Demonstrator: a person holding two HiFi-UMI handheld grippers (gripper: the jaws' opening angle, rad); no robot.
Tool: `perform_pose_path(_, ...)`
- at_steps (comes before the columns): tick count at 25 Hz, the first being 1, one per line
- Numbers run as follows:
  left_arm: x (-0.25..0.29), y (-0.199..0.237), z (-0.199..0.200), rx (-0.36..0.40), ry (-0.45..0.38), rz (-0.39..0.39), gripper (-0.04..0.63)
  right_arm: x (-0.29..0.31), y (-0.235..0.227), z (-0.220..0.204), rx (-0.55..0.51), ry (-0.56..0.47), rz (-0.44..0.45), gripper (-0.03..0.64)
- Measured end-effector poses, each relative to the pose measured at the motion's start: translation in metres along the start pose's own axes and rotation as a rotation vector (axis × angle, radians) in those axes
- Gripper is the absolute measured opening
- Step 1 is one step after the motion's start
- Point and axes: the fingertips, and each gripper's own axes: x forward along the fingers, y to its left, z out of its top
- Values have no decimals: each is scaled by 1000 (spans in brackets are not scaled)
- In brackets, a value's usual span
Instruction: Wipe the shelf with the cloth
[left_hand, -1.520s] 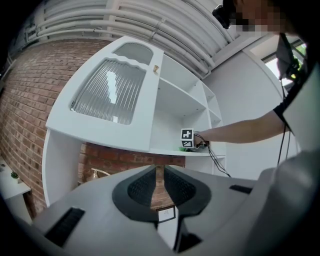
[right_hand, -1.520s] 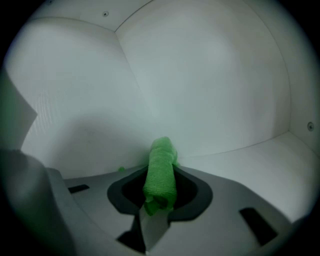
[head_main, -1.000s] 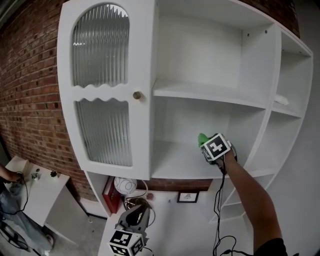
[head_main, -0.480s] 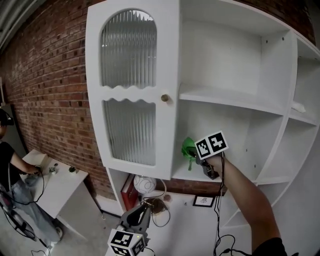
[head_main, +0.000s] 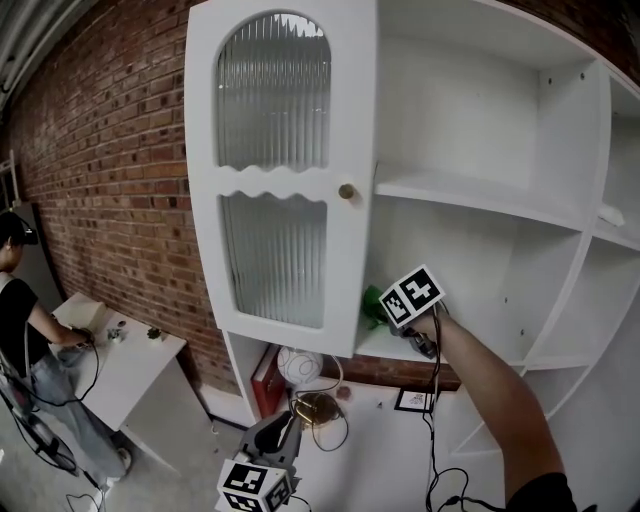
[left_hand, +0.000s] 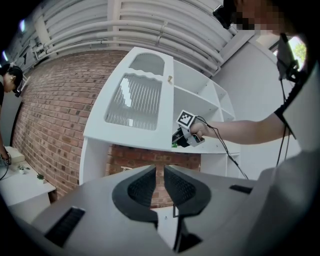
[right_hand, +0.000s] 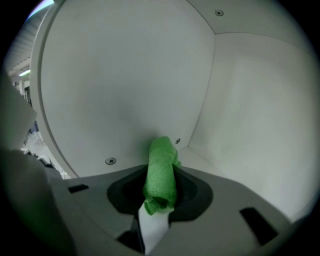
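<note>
Sliding left along the shelf (head_main: 470, 350), right tongs (right_hand: 160, 189) still clamp the cloth (right_hand: 161, 170).

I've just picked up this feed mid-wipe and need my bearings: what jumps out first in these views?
The bright green cloth stands out most, clamped in the right hand-held gripper at the left end of the white lower shelf. Next comes the tall ribbed-glass door just left of it, against a red brick wall. The left hand-held gripper hangs low, jaws together on nothing.
</note>
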Motion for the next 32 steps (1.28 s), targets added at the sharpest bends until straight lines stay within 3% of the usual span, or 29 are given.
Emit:
perform_pose_path(9,26,-27,-10,-13,25,-87,49,-29,-43,-40,21,53,-64,97)
perform_pose_path(20,48,-57,-11,-17,32,-185,49,-76,-109,-102,87,145,-211,97)
perform_pose_path(32,56,-74,-12,-10,44,-237,49,-113,-150,-148,122,228,-327,95)
